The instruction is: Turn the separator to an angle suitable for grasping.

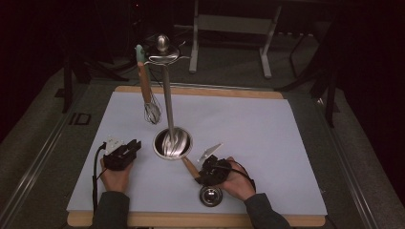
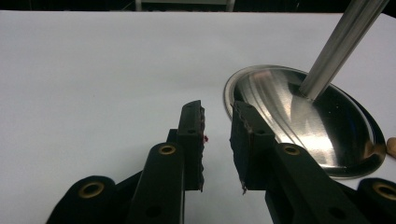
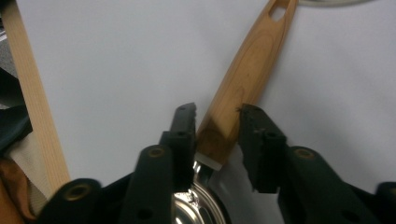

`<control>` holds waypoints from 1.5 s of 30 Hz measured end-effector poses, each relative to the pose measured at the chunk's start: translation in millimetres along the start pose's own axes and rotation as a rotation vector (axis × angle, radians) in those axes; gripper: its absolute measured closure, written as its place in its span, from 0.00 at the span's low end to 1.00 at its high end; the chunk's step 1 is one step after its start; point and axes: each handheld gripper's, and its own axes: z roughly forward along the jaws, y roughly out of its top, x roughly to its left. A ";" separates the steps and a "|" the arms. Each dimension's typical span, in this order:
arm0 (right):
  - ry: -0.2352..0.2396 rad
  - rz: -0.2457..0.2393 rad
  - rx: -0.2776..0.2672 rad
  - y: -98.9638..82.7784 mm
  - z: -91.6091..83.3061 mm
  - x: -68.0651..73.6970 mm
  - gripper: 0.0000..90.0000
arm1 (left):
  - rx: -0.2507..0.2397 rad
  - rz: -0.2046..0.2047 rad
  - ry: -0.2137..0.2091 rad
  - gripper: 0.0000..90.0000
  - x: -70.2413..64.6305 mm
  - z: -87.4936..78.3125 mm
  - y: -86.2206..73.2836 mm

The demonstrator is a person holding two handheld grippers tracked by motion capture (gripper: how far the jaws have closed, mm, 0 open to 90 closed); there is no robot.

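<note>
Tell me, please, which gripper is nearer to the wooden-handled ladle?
Right. The right gripper has its open jaws around the wooden-handled ladle, near its bowl; the left gripper rests across the stand's round base.

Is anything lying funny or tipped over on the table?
Nothing is spilled or broken. The wooden-handled ladle lies flat on the white mat instead of hanging on the rack like the whisk. The right gripper straddles its handle with jaws open.

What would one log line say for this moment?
left tool: open, idle by stand base | right tool: open around ladle handle | whisk: hung
</note>
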 end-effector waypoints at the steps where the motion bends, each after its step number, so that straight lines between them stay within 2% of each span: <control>1: 0.004 0.014 0.007 -0.6 0.8 -0.9 0.70 | 0.000 0.000 0.000 0.82 0.0 0.0 0.0; 5: 0.012 0.037 0.034 -2.4 4.7 -4.3 0.66 | 0.001 -0.001 0.000 0.82 0.0 0.0 0.0; 10: 0.021 0.025 0.048 -1.2 5.0 -7.0 0.66 | 0.001 0.000 0.000 0.82 -0.2 0.1 0.0; 15: 0.007 0.013 0.069 -0.8 2.5 -12.8 0.69 | 0.002 0.001 0.000 0.82 -0.2 0.2 0.0; 17: 0.002 0.020 0.075 -1.9 2.0 -16.6 0.69 | 0.002 0.002 0.001 0.82 -0.4 0.2 0.1; 21: -0.049 0.047 0.081 -1.7 -0.8 -24.2 0.69 | 0.004 0.002 0.000 0.82 -0.2 0.3 0.1; 25: -0.051 0.070 0.086 0.1 -2.3 -28.5 0.66 | 0.005 0.003 0.002 0.82 -0.5 0.6 0.1; 27: -0.015 0.097 0.116 0.9 0.1 -31.0 0.62 | 0.006 0.003 0.003 0.82 -0.5 0.6 0.1; 30: 0.001 0.106 0.122 2.4 0.2 -32.3 0.64 | 0.006 0.003 0.003 0.82 -0.5 0.5 0.2; 34: 0.002 0.025 0.145 4.2 1.5 -27.3 0.73 | 0.005 0.003 0.003 0.81 -0.4 0.6 0.1; 37: 0.038 -0.001 0.149 6.0 3.9 -22.5 0.76 | 0.005 0.003 0.003 0.81 -0.4 0.5 0.1; 38: 0.032 -0.017 0.151 6.8 4.6 -21.2 0.76 | 0.005 0.004 0.003 0.81 -0.4 0.5 0.1; 41: 0.040 -0.013 0.159 9.5 5.9 -20.3 0.77 | 0.005 0.005 0.003 0.81 -0.6 0.5 0.2; 45: 0.080 0.046 0.159 13.6 8.5 -24.5 0.73 | 0.006 0.005 0.004 0.81 -0.6 0.7 0.2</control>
